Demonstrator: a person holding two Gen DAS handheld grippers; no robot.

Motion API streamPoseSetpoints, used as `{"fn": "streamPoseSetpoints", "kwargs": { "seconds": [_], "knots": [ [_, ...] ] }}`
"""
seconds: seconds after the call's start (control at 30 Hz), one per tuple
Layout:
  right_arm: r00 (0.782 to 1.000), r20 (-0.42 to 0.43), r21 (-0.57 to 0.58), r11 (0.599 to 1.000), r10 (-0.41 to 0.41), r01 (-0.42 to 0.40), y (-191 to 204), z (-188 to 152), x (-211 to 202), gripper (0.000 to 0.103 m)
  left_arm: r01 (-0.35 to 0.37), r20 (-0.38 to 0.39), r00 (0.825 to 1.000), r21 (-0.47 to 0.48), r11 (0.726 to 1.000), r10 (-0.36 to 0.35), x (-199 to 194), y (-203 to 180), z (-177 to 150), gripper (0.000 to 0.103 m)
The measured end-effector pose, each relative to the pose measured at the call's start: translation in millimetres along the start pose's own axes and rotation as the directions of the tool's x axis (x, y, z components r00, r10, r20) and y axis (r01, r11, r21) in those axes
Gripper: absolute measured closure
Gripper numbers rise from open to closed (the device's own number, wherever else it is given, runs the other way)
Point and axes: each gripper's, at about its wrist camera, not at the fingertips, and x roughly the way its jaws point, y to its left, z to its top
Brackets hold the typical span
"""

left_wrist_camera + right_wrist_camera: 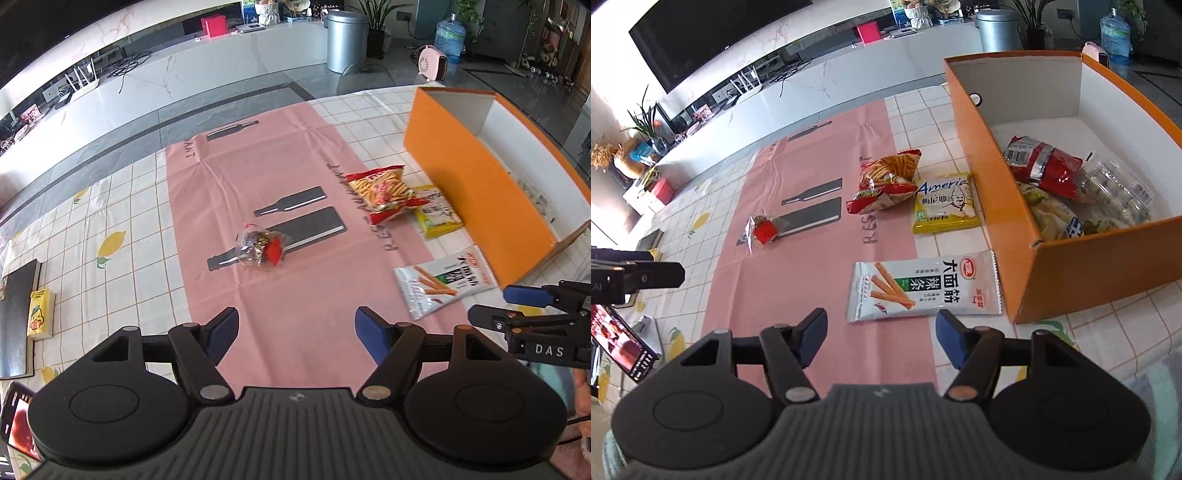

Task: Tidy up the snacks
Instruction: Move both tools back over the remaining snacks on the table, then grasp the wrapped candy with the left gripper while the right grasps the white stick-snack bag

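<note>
An orange box [990,158] stands at the right of the table and holds several snack packs [1045,166]; it also shows in the left wrist view [476,188]. On the pink mat lie a white spicy-strip packet [923,286] [443,280], a yellow packet [943,203] [437,216], a red chips bag [884,181] [384,192] and a small clear candy bag [762,229] [262,249]. My left gripper [297,332] is open and empty, hovering near the mat's front. My right gripper [881,334] is open and empty, just in front of the white packet.
The right gripper's fingers [517,306] show at the right edge of the left wrist view. A phone [620,339], a yellow tissue pack [40,314] and a dark notebook [16,314] lie at the table's left. The table's far edge drops to a grey floor.
</note>
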Motion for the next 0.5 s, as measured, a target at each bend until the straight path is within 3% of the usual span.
{"fn": "streamPoseSetpoints", "kwargs": {
  "seconds": [0.23, 0.5],
  "knots": [
    [0.993, -0.084, -0.026, 0.997, -0.078, 0.076, 4, -4, 41, 0.04, 0.01, -0.05, 0.999, 0.045, 0.999, -0.007, 42, 13, 9, 0.019],
    [0.991, -0.103, -0.041, 0.996, -0.087, 0.083, 7, 4, 72, 0.036, 0.023, -0.05, 0.999, 0.043, 0.999, -0.021, 75, 28, 18, 0.018]
  ]
}}
